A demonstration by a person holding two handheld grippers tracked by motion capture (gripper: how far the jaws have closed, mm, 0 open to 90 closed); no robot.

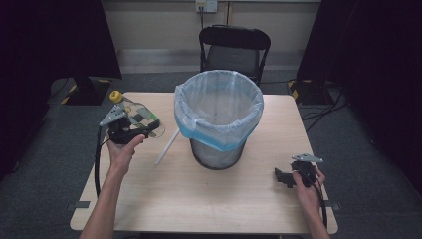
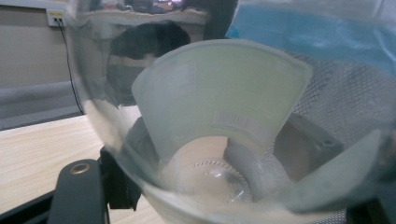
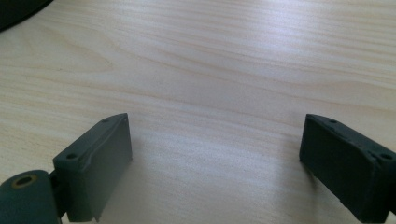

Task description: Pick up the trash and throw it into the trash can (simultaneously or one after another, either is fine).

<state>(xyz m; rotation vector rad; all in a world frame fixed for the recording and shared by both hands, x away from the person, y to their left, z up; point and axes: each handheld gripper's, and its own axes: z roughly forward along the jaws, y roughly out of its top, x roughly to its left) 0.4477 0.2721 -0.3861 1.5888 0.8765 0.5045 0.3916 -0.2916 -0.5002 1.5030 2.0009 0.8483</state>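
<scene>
A clear plastic bottle (image 1: 135,110) with a yellow cap (image 1: 116,95) is held tilted above the table's left side, and my left gripper (image 1: 142,127) is shut on its body. In the left gripper view the bottle (image 2: 219,116) with its pale label sits between the jaws of the left gripper (image 2: 205,177), its base toward the camera. Just to its right stands a mesh waste bin (image 1: 214,149) lined with a blue-and-clear bag. Low over the table at the right, my right gripper (image 1: 284,177) is open, with bare wood between the jaws of the right gripper (image 3: 215,158).
A thin white stick (image 1: 167,147) lies on the wooden table (image 1: 209,199) between the bottle and the bin. The bin's mesh wall (image 2: 355,93) looms close behind the bottle. A black folding chair (image 1: 234,47) stands beyond the table's far edge.
</scene>
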